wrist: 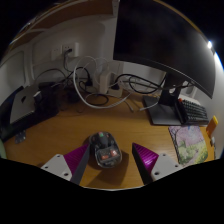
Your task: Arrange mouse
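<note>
The mouse (105, 152) has its near end hidden behind the tool (108, 165) — the keyboard (195, 112) is too blurred to read keys.

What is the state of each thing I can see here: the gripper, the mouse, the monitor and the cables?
gripper: open, a pink pad on each side of the mouse.
mouse: resting upright on the wooden desk, between the fingers, a gap at either side.
monitor: screen dark, standing beyond the mouse.
cables: loose, coiled by the wall; one runs up to the wall socket.
</note>
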Action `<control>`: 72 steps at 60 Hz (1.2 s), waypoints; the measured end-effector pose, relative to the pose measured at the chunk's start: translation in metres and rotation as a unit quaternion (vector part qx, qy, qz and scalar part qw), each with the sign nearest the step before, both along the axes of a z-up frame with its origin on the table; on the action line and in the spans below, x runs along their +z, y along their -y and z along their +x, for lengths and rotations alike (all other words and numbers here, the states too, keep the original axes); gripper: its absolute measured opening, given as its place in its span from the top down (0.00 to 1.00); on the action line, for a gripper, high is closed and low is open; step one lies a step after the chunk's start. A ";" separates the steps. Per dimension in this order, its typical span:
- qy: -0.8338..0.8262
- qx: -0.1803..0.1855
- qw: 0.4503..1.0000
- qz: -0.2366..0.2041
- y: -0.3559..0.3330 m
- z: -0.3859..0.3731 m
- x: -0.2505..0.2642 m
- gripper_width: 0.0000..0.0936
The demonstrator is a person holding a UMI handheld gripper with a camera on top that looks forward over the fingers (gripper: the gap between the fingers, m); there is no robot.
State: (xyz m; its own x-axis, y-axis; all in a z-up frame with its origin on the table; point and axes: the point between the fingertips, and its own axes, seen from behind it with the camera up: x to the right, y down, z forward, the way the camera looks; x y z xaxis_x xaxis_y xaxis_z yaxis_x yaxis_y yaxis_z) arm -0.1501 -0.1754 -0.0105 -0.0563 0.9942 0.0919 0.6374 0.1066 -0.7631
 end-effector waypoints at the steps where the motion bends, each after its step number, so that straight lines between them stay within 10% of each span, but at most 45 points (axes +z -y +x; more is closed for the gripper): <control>1: 0.000 -0.002 1.000 0.000 -0.001 -0.002 0.000 0.09; 22: 0.005 -0.026 1.000 -0.012 -0.007 -0.023 -0.003 0.10; 28: 0.013 -0.009 0.999 -0.036 0.009 -0.022 -0.006 0.51; 33: 0.016 0.008 1.000 -0.009 0.009 -0.022 -0.004 0.58; 59: -0.066 -0.058 0.995 -0.038 -0.138 -0.022 0.167 0.60; 72: -0.039 -0.108 0.993 -0.018 -0.296 -0.021 0.126 0.60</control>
State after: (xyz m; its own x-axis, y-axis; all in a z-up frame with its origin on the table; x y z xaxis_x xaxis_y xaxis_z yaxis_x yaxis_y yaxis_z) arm -0.1709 0.1209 0.1155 0.1655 0.9849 0.0514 0.5815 -0.0554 -0.8116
